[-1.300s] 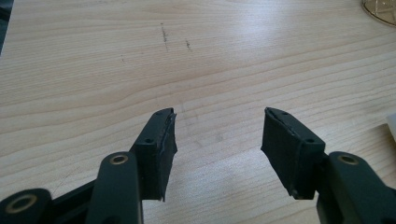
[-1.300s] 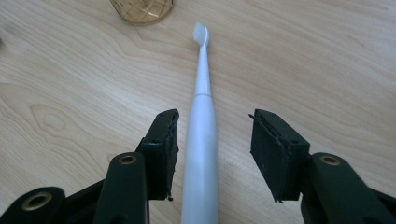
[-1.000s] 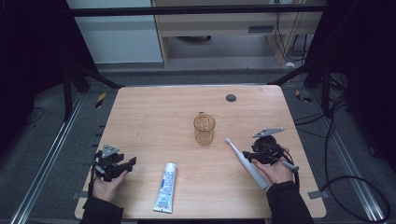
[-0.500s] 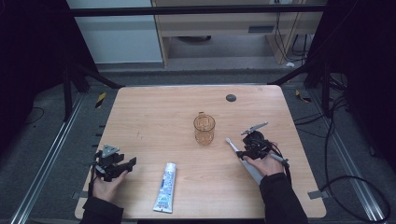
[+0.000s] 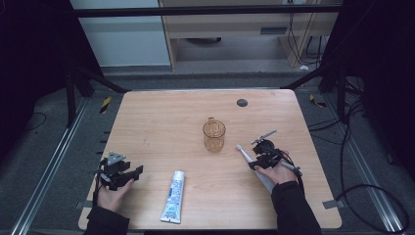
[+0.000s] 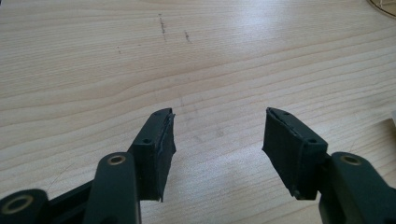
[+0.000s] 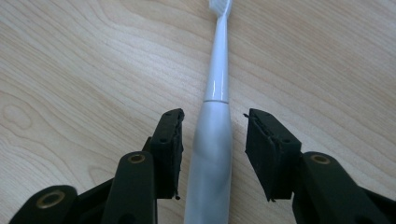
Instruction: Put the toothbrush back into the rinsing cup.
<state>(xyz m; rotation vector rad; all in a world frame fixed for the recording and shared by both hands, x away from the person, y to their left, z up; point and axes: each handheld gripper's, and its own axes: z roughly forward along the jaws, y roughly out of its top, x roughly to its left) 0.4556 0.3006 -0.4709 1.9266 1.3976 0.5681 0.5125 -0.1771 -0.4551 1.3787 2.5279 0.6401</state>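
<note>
A white and grey electric toothbrush (image 5: 246, 155) (image 7: 214, 116) lies flat on the wooden table (image 5: 161, 122), head pointing away from me. My right gripper (image 5: 259, 159) (image 7: 213, 140) is low over it, open, one jaw on each side of the grey handle without squeezing it. An amber glass mug (image 5: 214, 135) stands upright near the table's middle, left of the brush head. A white toothpaste tube (image 5: 172, 197) lies near the front edge. My left gripper (image 5: 122, 174) (image 6: 218, 140) rests open at the front left, with bare wood between its jaws.
A small dark round disc (image 5: 242, 103) sits in the table's far right part. Cables (image 5: 352, 147) trail on the floor to the right of the table. A metal frame and a cabinet stand beyond the far edge.
My right gripper has moved left and forward along the toothbrush, settling with its jaws astride the handle. The left gripper, mug and tube have stayed put.
</note>
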